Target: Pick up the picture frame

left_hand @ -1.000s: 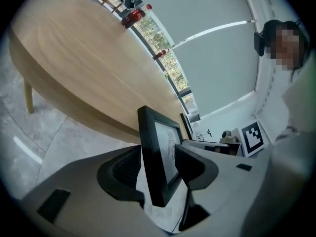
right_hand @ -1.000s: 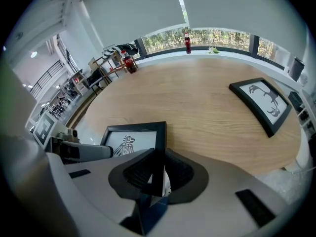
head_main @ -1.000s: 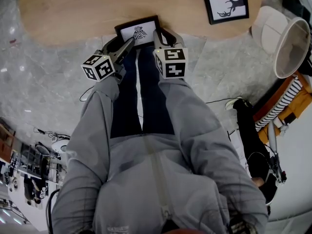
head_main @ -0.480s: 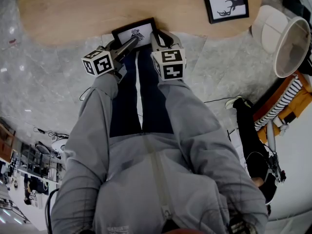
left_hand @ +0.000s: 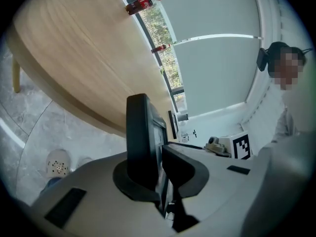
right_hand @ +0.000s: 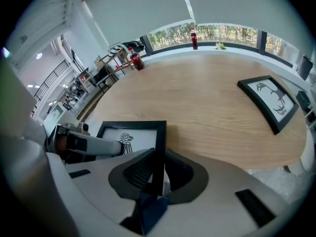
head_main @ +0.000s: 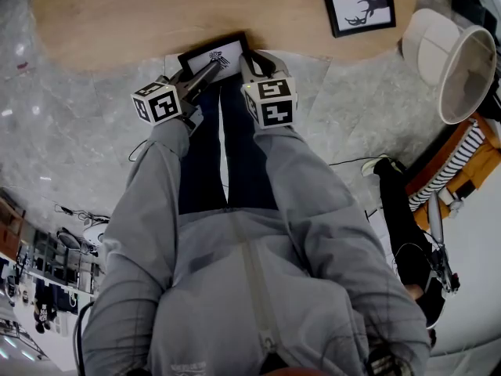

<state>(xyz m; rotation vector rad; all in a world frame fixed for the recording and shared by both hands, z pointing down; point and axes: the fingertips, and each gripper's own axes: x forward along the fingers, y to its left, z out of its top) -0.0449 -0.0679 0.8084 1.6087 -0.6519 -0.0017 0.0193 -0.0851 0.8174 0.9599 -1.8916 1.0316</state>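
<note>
A long oval wooden desk (head_main: pixel 117 22) is seen on a grey stone floor (head_main: pixel 63 147). The person's grey-sleeved arms (head_main: pixel 313 202) are stretched towards its near edge.

A second frame (head_main: pixel 358 5) with an antler drawing lies flat near the desk's right end, well apart from everything else.

The picture frame (head_main: pixel 213 52), black-rimmed with a small bird figure on white, is found at the middle of the desk's near edge, with its near part jutting past that edge. Whether it touches the desk top cannot be told.

The frame is gripped from both sides. The left tongs (head_main: pixel 205 70) are set on its left side. In the left gripper view the frame (left_hand: pixel 140 132) stands edge-on between the jaws of the left tongs (left_hand: pixel 159 167), which have just been closing and are now pressed on it. The right tongs (head_main: pixel 246 57) are set on its right side. In the right gripper view the frame's (right_hand: pixel 131 132) right rim is clamped between the pads of the right tongs (right_hand: pixel 158 169).

A red bottle (right_hand: pixel 193 39) is seen upright by the desk's far edge.
</note>
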